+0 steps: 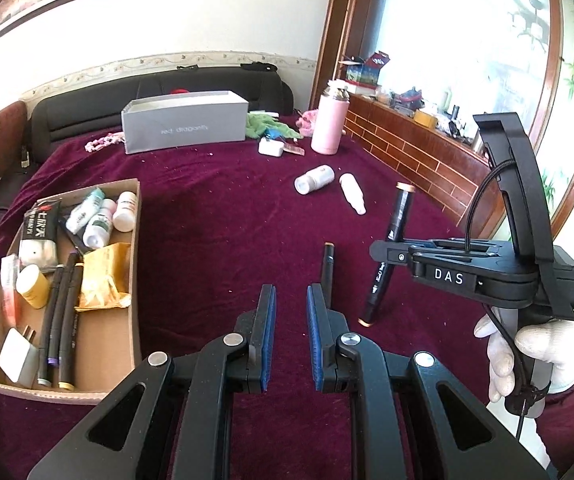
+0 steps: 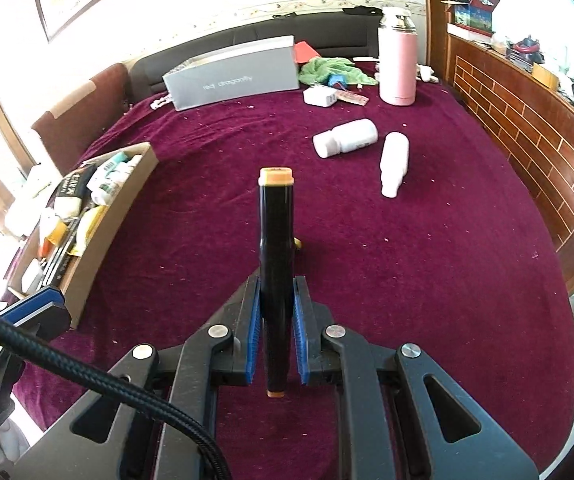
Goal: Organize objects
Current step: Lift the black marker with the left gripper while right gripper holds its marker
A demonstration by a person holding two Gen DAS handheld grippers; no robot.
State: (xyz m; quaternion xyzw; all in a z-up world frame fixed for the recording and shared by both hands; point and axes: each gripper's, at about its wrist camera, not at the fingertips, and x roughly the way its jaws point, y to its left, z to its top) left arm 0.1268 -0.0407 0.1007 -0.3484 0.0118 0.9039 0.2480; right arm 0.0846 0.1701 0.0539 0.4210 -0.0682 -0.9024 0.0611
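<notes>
**Marker held above the maroon cloth**

Our right gripper has its jaws pinching a black marker with orange end caps, right of the open cardboard box of sorted items. Our left gripper hovers with jaws spread, empty, near a second black marker.

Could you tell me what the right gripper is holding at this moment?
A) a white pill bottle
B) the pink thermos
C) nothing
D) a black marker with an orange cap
D: the right gripper has its blue pads closed on the black marker, whose orange cap points away from the camera above the maroon cloth.
</notes>
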